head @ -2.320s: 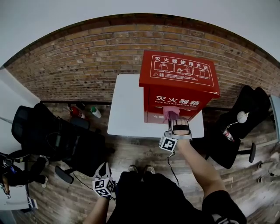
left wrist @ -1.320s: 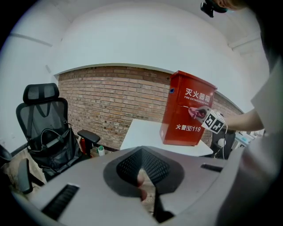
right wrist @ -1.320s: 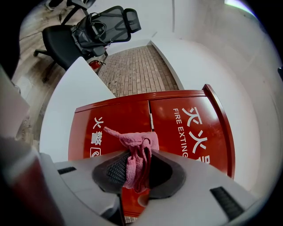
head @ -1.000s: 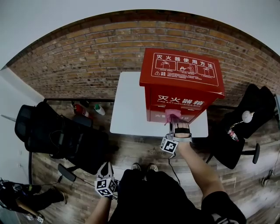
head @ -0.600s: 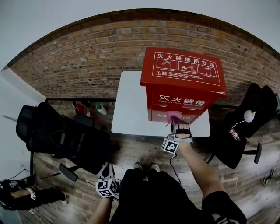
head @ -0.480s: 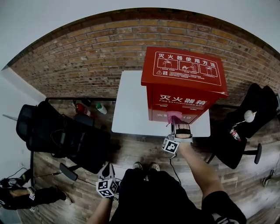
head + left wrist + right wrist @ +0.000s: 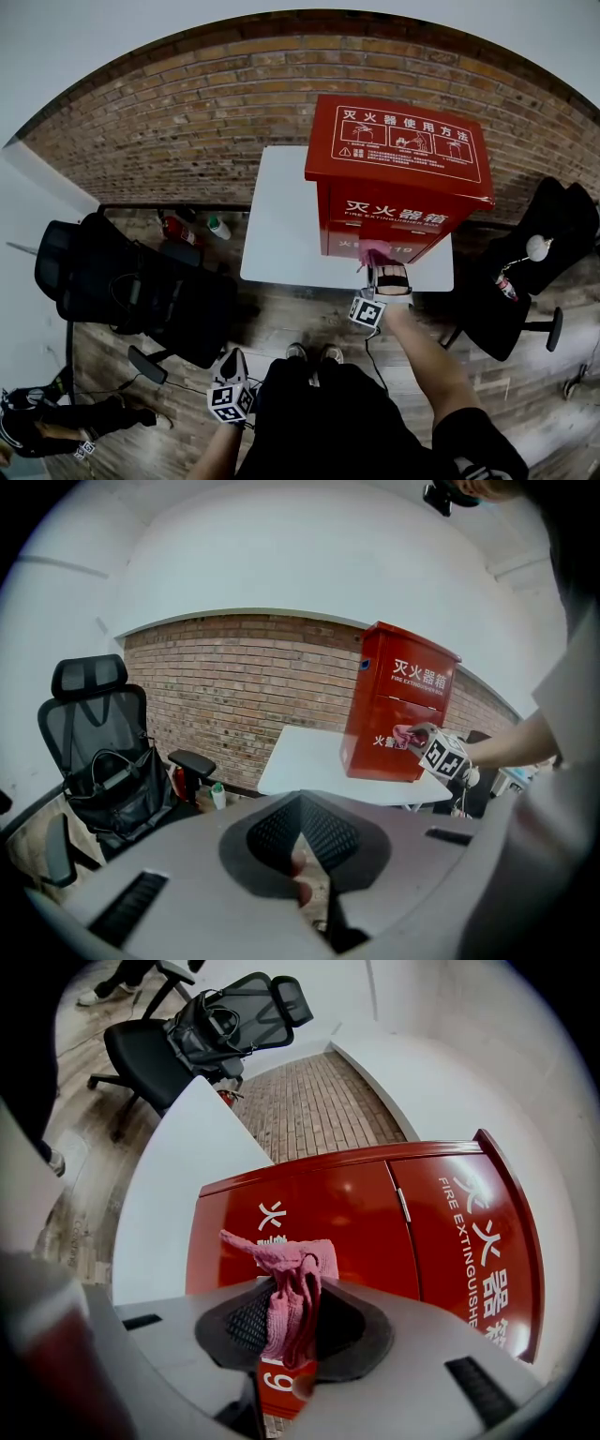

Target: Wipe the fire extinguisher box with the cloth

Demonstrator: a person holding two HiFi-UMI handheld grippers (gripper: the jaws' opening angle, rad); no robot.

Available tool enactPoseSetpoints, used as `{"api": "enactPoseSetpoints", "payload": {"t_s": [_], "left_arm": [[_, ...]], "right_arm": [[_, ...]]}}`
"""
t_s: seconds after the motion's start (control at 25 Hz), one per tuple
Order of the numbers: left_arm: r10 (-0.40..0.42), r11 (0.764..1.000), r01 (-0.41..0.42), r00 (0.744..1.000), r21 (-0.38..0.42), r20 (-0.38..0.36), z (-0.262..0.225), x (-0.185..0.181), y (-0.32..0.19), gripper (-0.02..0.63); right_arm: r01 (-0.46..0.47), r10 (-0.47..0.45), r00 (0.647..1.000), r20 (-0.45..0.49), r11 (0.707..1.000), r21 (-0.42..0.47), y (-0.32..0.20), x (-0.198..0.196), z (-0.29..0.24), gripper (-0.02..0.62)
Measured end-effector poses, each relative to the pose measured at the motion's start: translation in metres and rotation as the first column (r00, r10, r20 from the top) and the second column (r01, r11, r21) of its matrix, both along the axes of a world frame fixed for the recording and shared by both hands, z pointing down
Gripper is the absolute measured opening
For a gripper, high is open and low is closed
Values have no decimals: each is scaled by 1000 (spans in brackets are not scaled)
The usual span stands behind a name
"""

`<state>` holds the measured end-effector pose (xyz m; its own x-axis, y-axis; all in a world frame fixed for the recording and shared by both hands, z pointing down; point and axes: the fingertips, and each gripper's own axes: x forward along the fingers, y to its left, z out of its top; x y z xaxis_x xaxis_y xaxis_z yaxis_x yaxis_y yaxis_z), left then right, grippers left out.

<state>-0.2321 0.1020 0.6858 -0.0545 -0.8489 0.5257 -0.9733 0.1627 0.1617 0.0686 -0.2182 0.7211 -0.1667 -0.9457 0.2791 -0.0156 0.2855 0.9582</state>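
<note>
The red fire extinguisher box (image 7: 398, 183) stands on a white table (image 7: 281, 225) before a brick wall. My right gripper (image 7: 380, 265) is shut on a pink cloth (image 7: 373, 251), which is pressed to the lower front of the box. In the right gripper view the cloth (image 7: 291, 1293) hangs bunched between the jaws, against the red box front (image 7: 375, 1232). My left gripper (image 7: 228, 384) hangs low at the person's side, far from the box; its jaws are closed with nothing in them. In the left gripper view, the box (image 7: 398, 714) shows far off.
A black office chair (image 7: 141, 291) with a bag on it stands left of the table. Bottles (image 7: 192, 230) sit on the floor by the wall. Another dark chair (image 7: 525, 272) is at the right. A person crouches on the wooden floor at far left (image 7: 37, 431).
The cloth has shifted slightly along the lower front of the box with the right gripper. The left gripper has stayed low. The person at far left has moved about.
</note>
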Motion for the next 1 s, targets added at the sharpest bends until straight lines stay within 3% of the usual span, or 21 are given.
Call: {"api": "enactPoseSetpoints", "payload": {"t_s": [1.0], "left_arm": [[-18,999,19,1000,-51,19,9,-7,19,21]], "right_arm": [[0,0,1000,0,988,-152,3,-5,74,100]]}}
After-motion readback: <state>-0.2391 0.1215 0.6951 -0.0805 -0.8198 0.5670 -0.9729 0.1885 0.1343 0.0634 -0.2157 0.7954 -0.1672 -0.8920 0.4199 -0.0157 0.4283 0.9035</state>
